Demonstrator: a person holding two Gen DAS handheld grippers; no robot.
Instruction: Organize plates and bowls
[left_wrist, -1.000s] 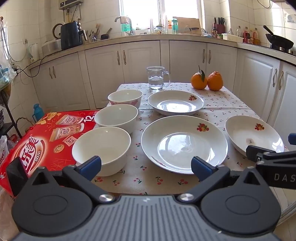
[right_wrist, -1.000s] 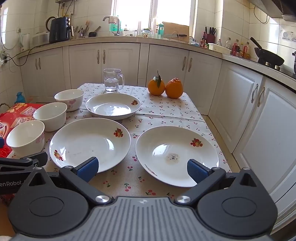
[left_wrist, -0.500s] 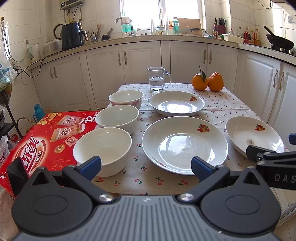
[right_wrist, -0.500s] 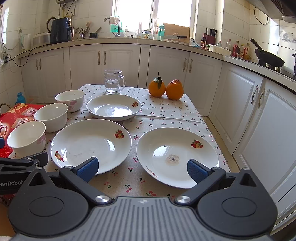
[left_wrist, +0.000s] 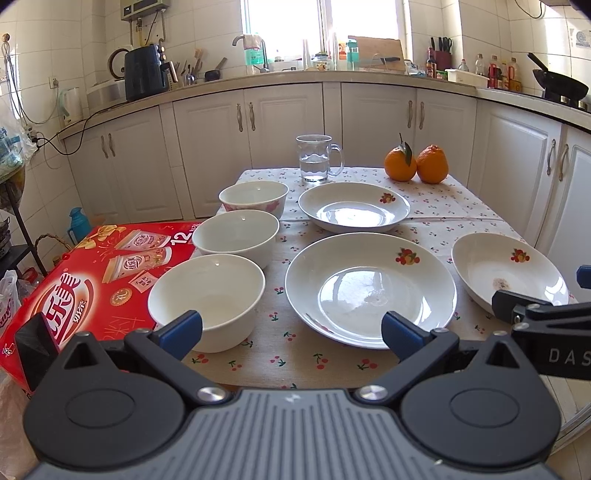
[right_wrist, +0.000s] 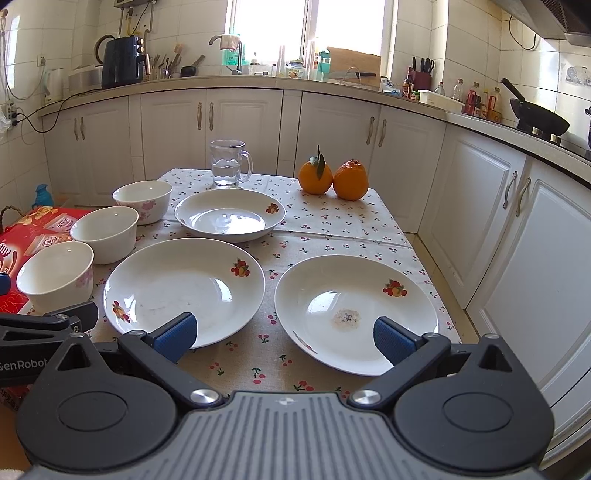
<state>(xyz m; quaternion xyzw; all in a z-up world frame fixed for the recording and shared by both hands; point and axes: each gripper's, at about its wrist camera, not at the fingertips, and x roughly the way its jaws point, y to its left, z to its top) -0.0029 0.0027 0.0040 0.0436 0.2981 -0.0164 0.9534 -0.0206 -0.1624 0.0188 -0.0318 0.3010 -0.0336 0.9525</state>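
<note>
Both grippers, left and right, hover with fingers spread, empty, facing 3 unstacked bowls and 3 plates on the desk.

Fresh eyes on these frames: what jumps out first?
Three white plates with fruit motifs fill the table's centre and right; the nearest right plate carries a dried stain. Three white bowls line the left edge beside a red carton. Two oranges and a glass mug of water stand at the far end.
</note>
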